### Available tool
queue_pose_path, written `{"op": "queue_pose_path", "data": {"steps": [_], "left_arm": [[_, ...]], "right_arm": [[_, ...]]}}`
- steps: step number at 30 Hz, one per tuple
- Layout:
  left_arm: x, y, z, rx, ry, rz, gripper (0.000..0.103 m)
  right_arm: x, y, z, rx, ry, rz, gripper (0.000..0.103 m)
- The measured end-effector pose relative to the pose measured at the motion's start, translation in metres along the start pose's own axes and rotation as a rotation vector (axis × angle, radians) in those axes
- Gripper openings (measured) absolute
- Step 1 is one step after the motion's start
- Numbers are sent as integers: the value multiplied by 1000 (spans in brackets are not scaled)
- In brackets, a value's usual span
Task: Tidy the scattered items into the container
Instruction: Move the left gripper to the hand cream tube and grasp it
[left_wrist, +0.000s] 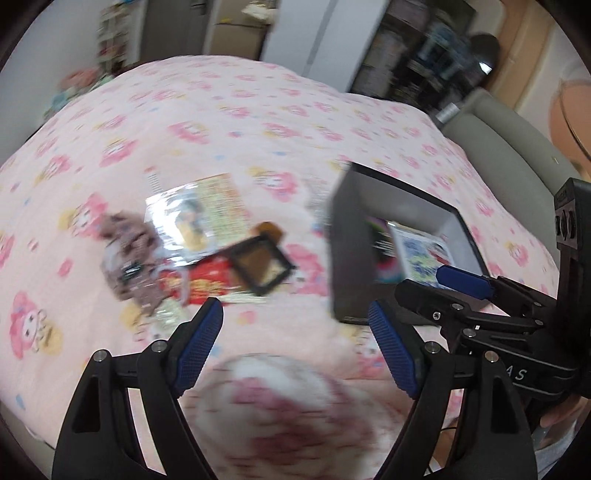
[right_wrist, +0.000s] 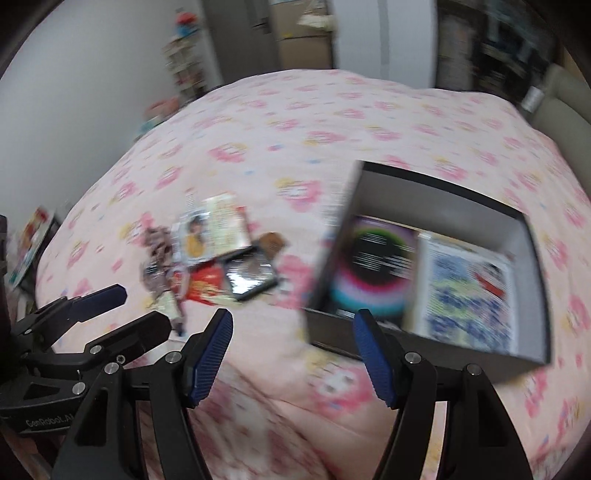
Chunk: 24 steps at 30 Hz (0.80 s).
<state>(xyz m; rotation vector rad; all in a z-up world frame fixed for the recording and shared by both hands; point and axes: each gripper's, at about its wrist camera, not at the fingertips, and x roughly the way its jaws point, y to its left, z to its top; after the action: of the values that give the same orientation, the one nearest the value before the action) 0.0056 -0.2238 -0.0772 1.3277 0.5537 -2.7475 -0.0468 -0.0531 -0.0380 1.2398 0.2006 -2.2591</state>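
Several scattered items lie together on the pink blanket: a clear packet with a printed card (left_wrist: 192, 214) (right_wrist: 210, 229), a red packet (left_wrist: 207, 282) (right_wrist: 205, 284), a black-framed square (left_wrist: 262, 264) (right_wrist: 251, 275), a small brown piece (left_wrist: 269, 230) and a brownish patterned bundle (left_wrist: 129, 251) (right_wrist: 159, 251). To their right stands a dark open box (left_wrist: 351, 251) (right_wrist: 406, 199), which holds a round-patterned card (right_wrist: 373, 266) and a blue-patterned packet (right_wrist: 465, 295). My left gripper (left_wrist: 295, 314) (right_wrist: 142, 306) hovers open and empty just short of the pile. My right gripper (right_wrist: 292, 317) (left_wrist: 424, 282) is open and empty at the box's near wall.
The blanket (left_wrist: 258, 110) covers a bed that drops away at the near edge. A grey padded headboard (left_wrist: 509, 147) borders the right side. Shelves and a wardrobe (right_wrist: 369, 37) stand beyond the far end. A hand (left_wrist: 561, 417) holds the right gripper. The picture is motion-blurred.
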Motion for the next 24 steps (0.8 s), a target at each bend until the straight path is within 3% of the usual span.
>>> {"op": "queue_pose_path", "data": {"steps": [2, 8, 15, 20, 24], "left_arm": [[1, 21, 0, -30, -1, 21, 81], [13, 87, -2, -163, -9, 63, 80], [61, 140, -14, -310, 79, 52, 73], [94, 163, -27, -423, 155, -53, 66], [122, 173, -33, -540, 242, -176, 48]], "right_arm": [[14, 14, 10, -31, 15, 50, 65], [61, 36, 32, -83, 67, 35, 65], [122, 51, 39, -142, 191, 69, 65], [157, 68, 32, -186, 307, 156, 65], [168, 77, 23, -229, 352, 151, 65]]}}
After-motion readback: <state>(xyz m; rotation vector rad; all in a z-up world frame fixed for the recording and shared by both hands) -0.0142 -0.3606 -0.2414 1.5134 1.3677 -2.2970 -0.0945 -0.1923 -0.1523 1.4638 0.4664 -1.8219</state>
